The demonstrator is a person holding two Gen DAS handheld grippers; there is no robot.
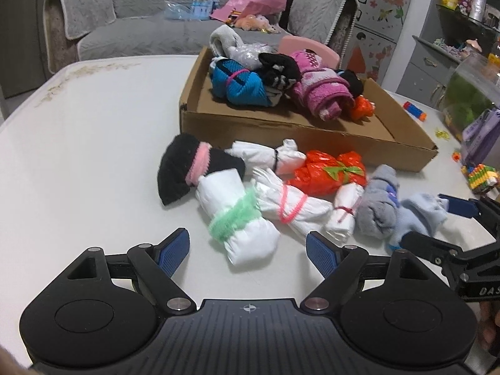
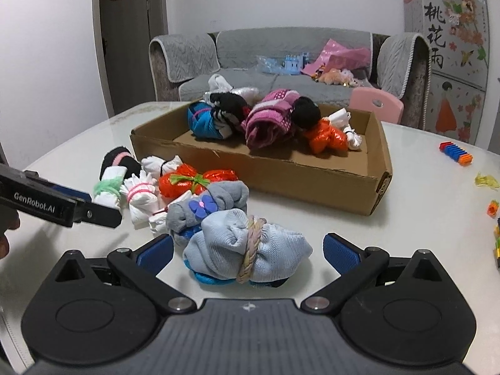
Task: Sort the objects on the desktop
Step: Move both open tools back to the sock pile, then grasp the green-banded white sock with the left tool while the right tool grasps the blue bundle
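Note:
A row of tied bundles lies on the white table in front of a cardboard tray (image 1: 281, 125) (image 2: 265, 172) holding several more bundles. My left gripper (image 1: 248, 251) is open, its jaws either side of a white bundle with a green band (image 1: 237, 218). Beside that bundle lie a black bundle with a pink band (image 1: 190, 165), a white one with a pink band (image 1: 290, 203) and an orange bag bundle (image 1: 328, 172). My right gripper (image 2: 248, 251) is open around a light blue bundle tied with rope (image 2: 250, 250), without touching it. A grey bundle (image 2: 212, 209) lies just behind it.
Small toy pieces (image 2: 456, 153) and a fish tank (image 1: 468, 93) stand at the table's right side. A grey sofa (image 2: 281, 59) and a pink chair (image 2: 375, 106) stand behind the table. The left gripper shows at the left in the right wrist view (image 2: 78, 209).

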